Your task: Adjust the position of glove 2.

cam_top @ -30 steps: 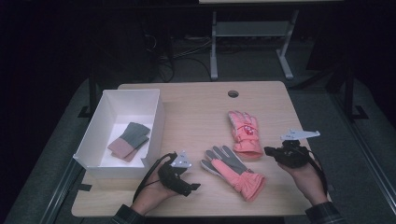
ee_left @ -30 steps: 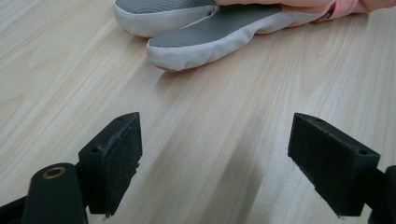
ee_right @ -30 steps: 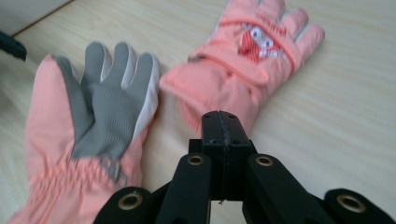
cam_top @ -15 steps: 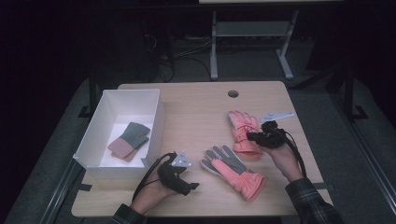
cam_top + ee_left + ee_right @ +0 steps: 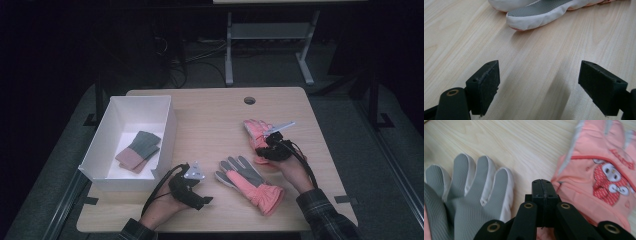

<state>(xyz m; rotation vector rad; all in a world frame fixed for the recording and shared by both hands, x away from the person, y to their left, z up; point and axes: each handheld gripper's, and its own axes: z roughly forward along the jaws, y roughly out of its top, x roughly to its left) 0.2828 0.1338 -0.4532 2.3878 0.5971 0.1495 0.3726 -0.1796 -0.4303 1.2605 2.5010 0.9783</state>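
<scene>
Two pink ski gloves lie on the wooden table. One glove (image 5: 247, 177) lies palm up, grey and white, and its fingertips (image 5: 541, 13) reach into the top of the left gripper view. The other glove (image 5: 255, 130) lies back up with a red cartoon patch (image 5: 609, 180). My right gripper (image 5: 261, 149) rests at this glove's near edge. In the right gripper view its jaws (image 5: 541, 186) are pressed together, with no fabric visible between them. My left gripper (image 5: 206, 200) sits low over bare table near the front edge. Its pads (image 5: 486, 85) stand wide apart and hold nothing.
A white open box (image 5: 167, 125) stands at the table's left side and holds a grey and pink folded pair (image 5: 140, 149). A round cable hole (image 5: 249, 100) sits near the far edge. A metal stand and cables lie on the dark floor beyond the table.
My right gripper has moved left from beside the patched glove to that glove's near edge. The left gripper and both gloves have stayed put.
</scene>
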